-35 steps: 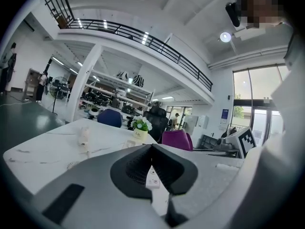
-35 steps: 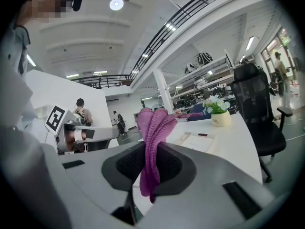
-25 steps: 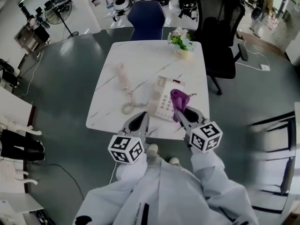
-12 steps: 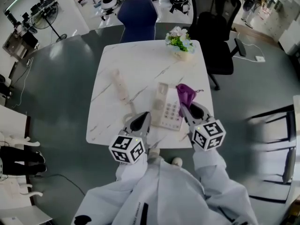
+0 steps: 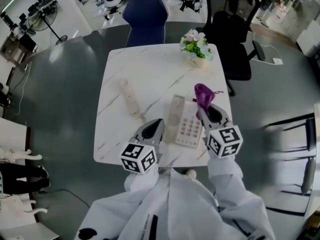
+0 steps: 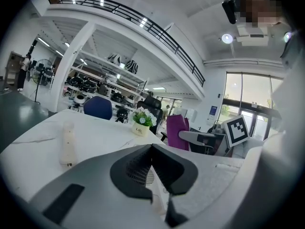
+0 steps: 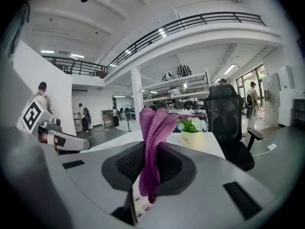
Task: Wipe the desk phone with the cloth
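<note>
- The right gripper (image 5: 203, 107) has its jaws pressed onto a purple knitted cloth (image 5: 202, 92). In the right gripper view the cloth (image 7: 153, 128) stands up in a folded bunch above the jaws, and a short tail hangs below them.
- The left gripper (image 5: 156, 122) has its jaws pressed together with nothing between them, as the left gripper view (image 6: 151, 149) shows. It sits at the near edge of the surface, just left of the desk phone.
- The surface (image 5: 150, 69) is a white square top with grey marble veins, standing on a dark grey floor.
- A black office chair (image 5: 227, 29) stands at the far right corner, and a blue chair (image 5: 146, 14) at the far side.
- The desk phone (image 5: 186, 129) is white and lies near the front edge, between the two grippers. The right gripper and its cloth are over the phone's far right corner.
- In the right gripper view the phone's keypad (image 7: 138, 202) shows just under the jaws; a "2" can be read on one key.
- The handset (image 5: 129, 96) is cream and lies flat on the surface, apart from the phone and to its left.
- A small pot of flowers (image 5: 196, 45) stands near the far right edge. Its cream pot (image 7: 192, 137) reads "Life" in both gripper views.
</note>
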A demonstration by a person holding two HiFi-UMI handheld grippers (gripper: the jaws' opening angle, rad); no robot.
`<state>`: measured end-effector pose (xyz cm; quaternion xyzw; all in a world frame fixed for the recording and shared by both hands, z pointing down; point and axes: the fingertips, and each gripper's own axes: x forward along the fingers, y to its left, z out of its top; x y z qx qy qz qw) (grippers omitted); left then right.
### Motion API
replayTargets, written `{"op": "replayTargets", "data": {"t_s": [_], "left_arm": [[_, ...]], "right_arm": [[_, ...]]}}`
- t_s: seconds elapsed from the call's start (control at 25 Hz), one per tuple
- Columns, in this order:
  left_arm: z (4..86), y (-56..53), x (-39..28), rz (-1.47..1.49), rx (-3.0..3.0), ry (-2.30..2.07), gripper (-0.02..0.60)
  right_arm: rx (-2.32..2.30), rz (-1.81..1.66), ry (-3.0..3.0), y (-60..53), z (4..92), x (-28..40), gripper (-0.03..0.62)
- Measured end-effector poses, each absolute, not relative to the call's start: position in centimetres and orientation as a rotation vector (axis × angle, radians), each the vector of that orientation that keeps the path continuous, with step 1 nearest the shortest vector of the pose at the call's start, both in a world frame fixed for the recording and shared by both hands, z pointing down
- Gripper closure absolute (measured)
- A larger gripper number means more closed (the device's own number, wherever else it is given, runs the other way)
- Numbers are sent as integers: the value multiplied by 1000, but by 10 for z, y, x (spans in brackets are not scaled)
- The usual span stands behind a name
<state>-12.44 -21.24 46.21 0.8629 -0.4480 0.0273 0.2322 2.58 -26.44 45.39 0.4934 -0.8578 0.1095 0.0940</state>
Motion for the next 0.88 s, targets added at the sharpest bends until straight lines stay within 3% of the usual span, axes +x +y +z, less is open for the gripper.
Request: {"op": "replayTargets", "data": {"t_s": [0.48, 0.88], "left_arm": [[470, -238, -135, 91, 2361, -1206, 584], [480, -251, -148, 99, 2343, -1196, 584]], "right_arm": [[1356, 107, -2412, -303, 457, -4, 553], [1248, 187, -2355, -310, 491, -26, 553]]}}
